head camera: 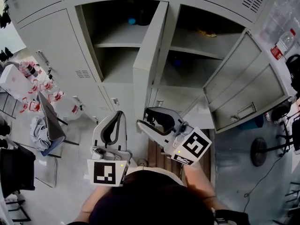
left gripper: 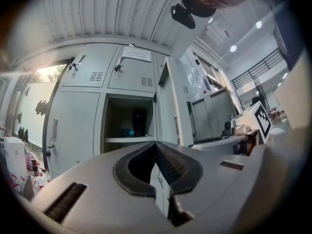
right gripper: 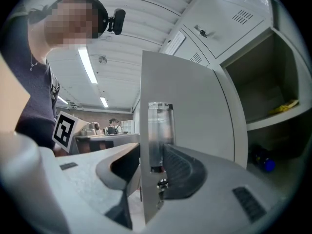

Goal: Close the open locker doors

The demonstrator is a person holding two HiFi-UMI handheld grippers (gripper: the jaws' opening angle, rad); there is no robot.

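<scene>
Head view: even, soft overhead light; shadows on the floor [head camera: 234, 163] are faint. The open locker compartments [head camera: 123, 22] fall dark inside. The wide lens bows the locker lines toward the corners.

Left gripper view: a black vignette rings the frame. Warm glare from a window [left gripper: 46, 73] washes the left edge. Small ceiling spots [left gripper: 233, 48] burn white at upper right. The left tool [left gripper: 156, 144], close to the lens, is soft.

Right gripper view: a ceiling strip light [right gripper: 87, 65] blows out. The locker door [right gripper: 190, 111] reads flat pale grey, with a bright sheen on its metal handle [right gripper: 158, 130]. The right tool [right gripper: 148, 167] is slightly blurred. Heavy barrel distortion at the edges.
</scene>
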